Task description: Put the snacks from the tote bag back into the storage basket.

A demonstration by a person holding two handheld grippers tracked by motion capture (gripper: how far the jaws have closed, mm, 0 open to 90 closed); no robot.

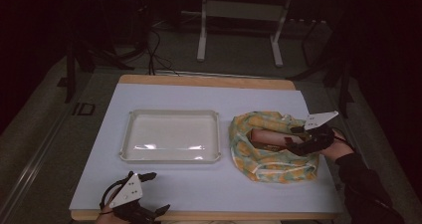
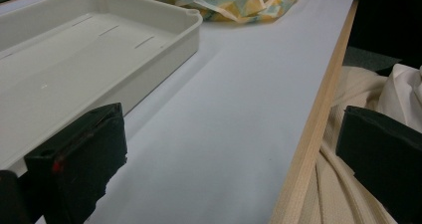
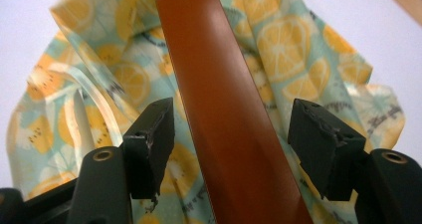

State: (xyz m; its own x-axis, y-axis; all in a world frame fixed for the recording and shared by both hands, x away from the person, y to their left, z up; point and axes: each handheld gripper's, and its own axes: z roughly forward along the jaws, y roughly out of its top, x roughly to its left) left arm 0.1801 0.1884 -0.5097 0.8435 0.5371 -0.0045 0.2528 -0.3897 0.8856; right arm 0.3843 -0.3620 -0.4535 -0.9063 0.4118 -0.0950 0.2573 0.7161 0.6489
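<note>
A fruit-print cloth bag (image 1: 271,164) lies open at the right of the table. A long, flat brown case (image 1: 266,136) rests inside it. My right gripper (image 1: 293,142) reaches into the bag from the right. In the right gripper view the case (image 3: 209,59) runs up between the two black jaws of my right gripper (image 3: 234,119), with a narrow gap on each side, over the bag (image 3: 288,40). My left gripper (image 1: 158,192) stands open near the front left edge, with nothing between its jaws (image 2: 234,129).
An empty white tray (image 1: 171,113) sits at the table's middle, left of the bag; its wall (image 2: 164,40) is close to my left gripper. The wooden front edge (image 2: 313,124) borders cream cloth (image 2: 358,89). A white stand (image 1: 201,45) is on the floor beyond.
</note>
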